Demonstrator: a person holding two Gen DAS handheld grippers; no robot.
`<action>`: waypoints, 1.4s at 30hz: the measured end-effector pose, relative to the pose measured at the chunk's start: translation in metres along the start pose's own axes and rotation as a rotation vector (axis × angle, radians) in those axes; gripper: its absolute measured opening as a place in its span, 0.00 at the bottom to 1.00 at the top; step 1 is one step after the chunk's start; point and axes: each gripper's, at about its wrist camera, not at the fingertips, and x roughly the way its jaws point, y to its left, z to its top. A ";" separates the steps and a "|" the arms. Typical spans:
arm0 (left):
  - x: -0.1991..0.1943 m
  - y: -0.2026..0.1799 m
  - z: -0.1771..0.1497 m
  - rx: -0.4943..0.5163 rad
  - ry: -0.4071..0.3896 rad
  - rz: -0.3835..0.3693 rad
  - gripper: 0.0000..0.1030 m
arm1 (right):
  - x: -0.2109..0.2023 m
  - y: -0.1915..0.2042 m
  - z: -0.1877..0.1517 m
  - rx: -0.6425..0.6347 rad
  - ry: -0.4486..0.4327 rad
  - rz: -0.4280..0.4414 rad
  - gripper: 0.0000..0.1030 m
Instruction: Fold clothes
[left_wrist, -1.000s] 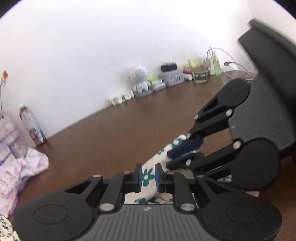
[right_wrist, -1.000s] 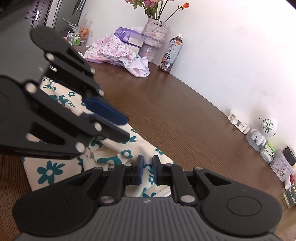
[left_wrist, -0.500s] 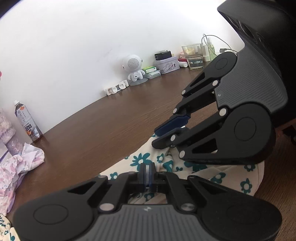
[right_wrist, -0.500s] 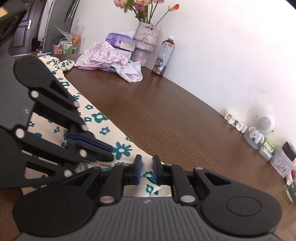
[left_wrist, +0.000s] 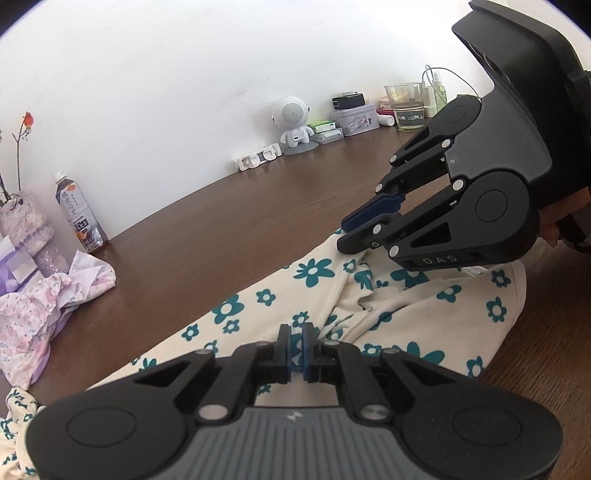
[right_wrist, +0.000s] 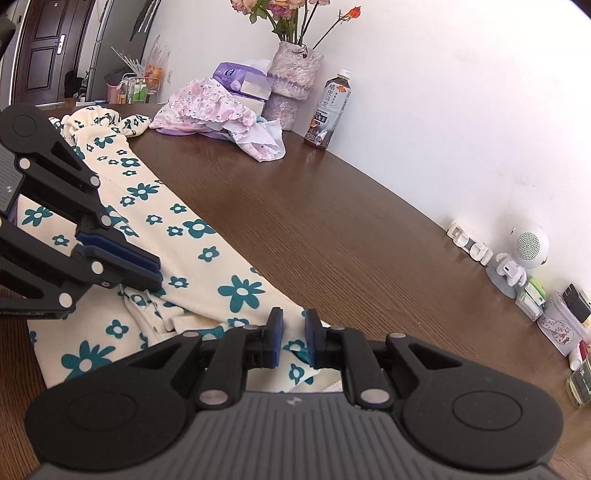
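Much garment (left_wrist: 388, 317) behind both grippers.

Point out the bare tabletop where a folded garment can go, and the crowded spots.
Bare wood runs between the flowered garment and the wall. The corner by the vase, bottle and pink clothes is crowded. So is the wall end by the robot figure and tin.

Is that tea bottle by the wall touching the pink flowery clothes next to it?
Apart. The right wrist view shows bare brown table between the tea bottle and the pink floral garment.
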 end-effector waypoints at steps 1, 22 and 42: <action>-0.001 0.000 0.001 0.001 0.001 0.002 0.05 | 0.000 0.000 0.000 -0.003 -0.001 -0.003 0.11; 0.036 -0.008 0.034 -0.014 -0.017 -0.064 0.04 | 0.001 -0.001 -0.002 -0.009 -0.009 0.000 0.13; 0.013 0.001 0.007 0.019 0.000 -0.058 0.06 | 0.001 0.000 -0.003 -0.015 -0.014 -0.001 0.13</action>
